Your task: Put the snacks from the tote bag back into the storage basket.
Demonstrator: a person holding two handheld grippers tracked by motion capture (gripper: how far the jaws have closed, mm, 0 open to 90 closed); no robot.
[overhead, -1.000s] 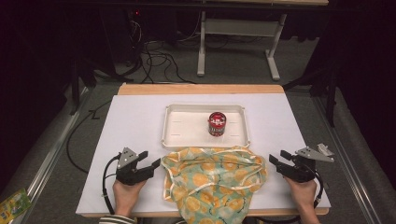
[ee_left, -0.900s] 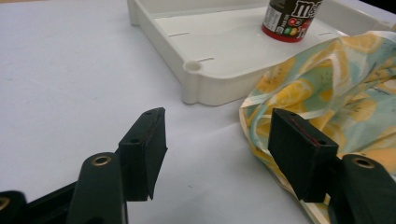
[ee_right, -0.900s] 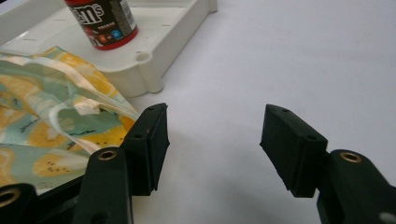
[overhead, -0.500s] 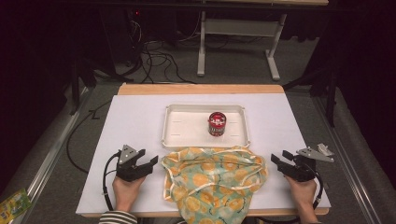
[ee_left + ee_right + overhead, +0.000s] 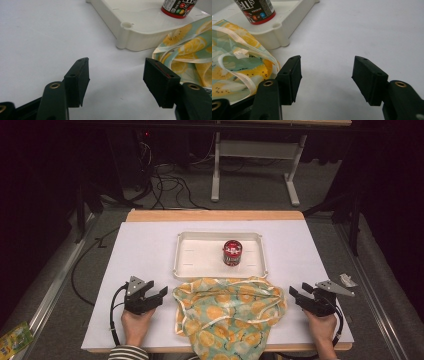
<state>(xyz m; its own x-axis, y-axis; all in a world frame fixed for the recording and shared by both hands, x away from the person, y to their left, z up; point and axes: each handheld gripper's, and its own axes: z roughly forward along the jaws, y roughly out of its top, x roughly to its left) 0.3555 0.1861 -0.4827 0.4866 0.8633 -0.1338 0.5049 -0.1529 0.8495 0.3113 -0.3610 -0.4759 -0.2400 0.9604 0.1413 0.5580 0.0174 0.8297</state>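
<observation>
In the high view, the cloth [image 5: 230, 312], printed with orange and lemon slices, lay crumpled at the lower centre of the frame, its near edge hanging over the table [image 5: 145, 250] edge. Its far edge lay just beside the white tray [image 5: 200, 255], which sat mid-frame with a red can [image 5: 232, 252] upright inside, right of its middle.

The left gripper [image 5: 159, 296] rested at the lower left, just beside the cloth's left edge, not touching it. Its jaws stood wide apart and held nothing; in the left gripper view [image 5: 116, 80] only bare table showed between them, with the cloth [image 5: 190, 52] at right and the tray corner [image 5: 130, 37] above.

The right gripper [image 5: 296, 293] sat at the lower right, close to the cloth's right edge. Its jaws were also spread wide and empty; in the right gripper view [image 5: 327, 77] the cloth [image 5: 237, 65] lay at left, beside the left jaw.
</observation>
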